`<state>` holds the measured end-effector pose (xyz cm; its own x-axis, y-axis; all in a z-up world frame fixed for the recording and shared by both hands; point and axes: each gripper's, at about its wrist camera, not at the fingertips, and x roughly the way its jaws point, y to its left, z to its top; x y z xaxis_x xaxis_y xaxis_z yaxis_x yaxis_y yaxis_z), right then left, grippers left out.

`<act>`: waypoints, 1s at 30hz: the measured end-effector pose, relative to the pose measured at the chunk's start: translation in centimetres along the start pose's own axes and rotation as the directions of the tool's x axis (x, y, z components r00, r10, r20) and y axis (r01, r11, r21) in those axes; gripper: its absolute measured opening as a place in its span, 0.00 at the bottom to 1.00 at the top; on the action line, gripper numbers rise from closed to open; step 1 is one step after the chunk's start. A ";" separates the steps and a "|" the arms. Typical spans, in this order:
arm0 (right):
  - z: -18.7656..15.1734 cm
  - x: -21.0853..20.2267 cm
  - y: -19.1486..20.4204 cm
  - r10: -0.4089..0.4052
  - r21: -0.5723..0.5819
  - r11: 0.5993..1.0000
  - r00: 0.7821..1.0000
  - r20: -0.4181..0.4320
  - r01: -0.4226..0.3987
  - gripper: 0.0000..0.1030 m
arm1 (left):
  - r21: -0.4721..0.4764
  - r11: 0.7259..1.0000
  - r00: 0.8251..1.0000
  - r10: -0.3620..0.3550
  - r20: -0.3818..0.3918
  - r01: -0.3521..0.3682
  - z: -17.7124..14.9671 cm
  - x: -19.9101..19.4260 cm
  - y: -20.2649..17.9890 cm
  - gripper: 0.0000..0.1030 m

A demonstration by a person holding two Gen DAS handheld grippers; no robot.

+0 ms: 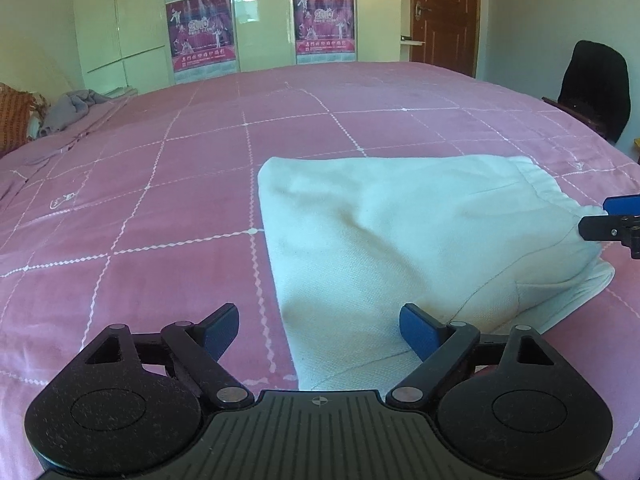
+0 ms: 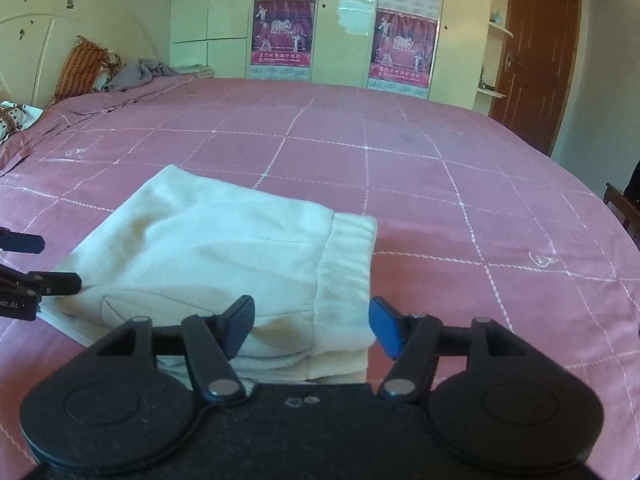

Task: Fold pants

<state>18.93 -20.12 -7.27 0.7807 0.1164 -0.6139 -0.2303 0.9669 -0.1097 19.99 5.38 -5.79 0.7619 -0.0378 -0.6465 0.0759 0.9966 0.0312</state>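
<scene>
The white pants lie folded into a compact stack on the pink bedspread; they also show in the right wrist view, waistband to the right. My left gripper is open, low at the stack's near left corner, holding nothing. My right gripper is open, its fingers either side of the waistband end, empty. The right gripper's tips show at the left wrist view's right edge. The left gripper shows at the right wrist view's left edge.
The pink bedspread with white grid lines spreads wide around the pants. Pillows and a grey cloth lie at the headboard. A wardrobe with posters, a brown door and a dark chair stand beyond the bed.
</scene>
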 end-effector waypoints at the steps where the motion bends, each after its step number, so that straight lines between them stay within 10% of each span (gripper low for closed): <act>1: 0.0 0.2 -0.4 0.003 0.024 1.000 1.000 -0.005 -0.003 0.61 | -0.007 1.000 1.000 0.001 -0.001 -0.001 0.0 0.1 0.1 0.87; 15: -0.7 1.1 -6.7 0.204 0.406 0.895 0.979 -0.011 -0.182 0.62 | -0.049 0.996 0.997 -0.071 -0.022 0.070 0.0 0.8 1.7 0.92; 30: -1.4 3.1 -9.7 0.313 0.532 0.803 0.950 0.007 -0.268 0.63 | -0.071 0.990 0.991 -0.128 -0.039 0.126 0.9 2.4 2.7 0.92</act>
<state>22.76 -29.45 -9.25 0.6740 0.4144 -0.6116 -0.0854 0.8660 0.4927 22.60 7.93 -6.58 0.7205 -0.1627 -0.6741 0.1254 0.9866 -0.1041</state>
